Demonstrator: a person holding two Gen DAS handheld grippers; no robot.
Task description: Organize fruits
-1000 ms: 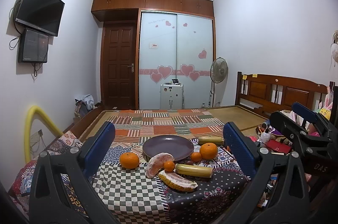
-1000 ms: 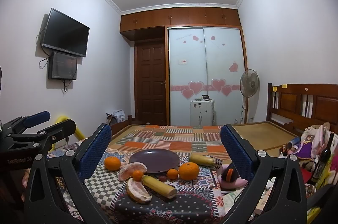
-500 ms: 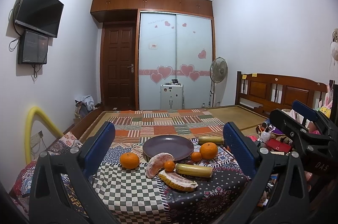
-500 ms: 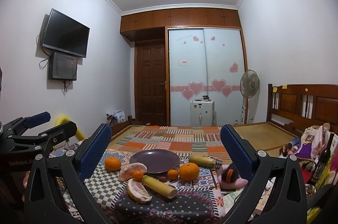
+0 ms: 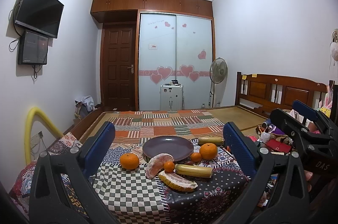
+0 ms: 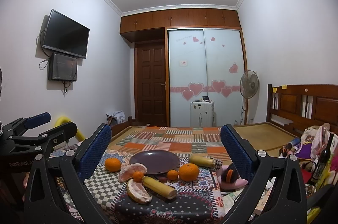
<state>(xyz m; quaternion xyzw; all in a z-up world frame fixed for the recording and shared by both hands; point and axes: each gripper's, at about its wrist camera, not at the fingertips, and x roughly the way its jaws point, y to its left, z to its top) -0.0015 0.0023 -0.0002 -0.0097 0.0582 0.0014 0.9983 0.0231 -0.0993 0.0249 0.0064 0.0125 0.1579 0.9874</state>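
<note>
Both tools, left tool [image 5: 169,145] and right tool [image 6: 165,143], hover spread and empty, facing the worktop [image 5: 131,192]. Fruits lie scattered around the bare purple plate [image 5: 168,148], apparently awaiting collection.

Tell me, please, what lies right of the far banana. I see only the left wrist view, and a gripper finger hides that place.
Observer: The right wrist view shows what look like black-and-orange headphones. They lie on a pink cushion, just right of the far banana.
Operator: Thank you. Does anything tall stand further to the right?
Observer: Yes, a dark bottle stands upright near the right edge of that picture, among bags and clutter.
</note>
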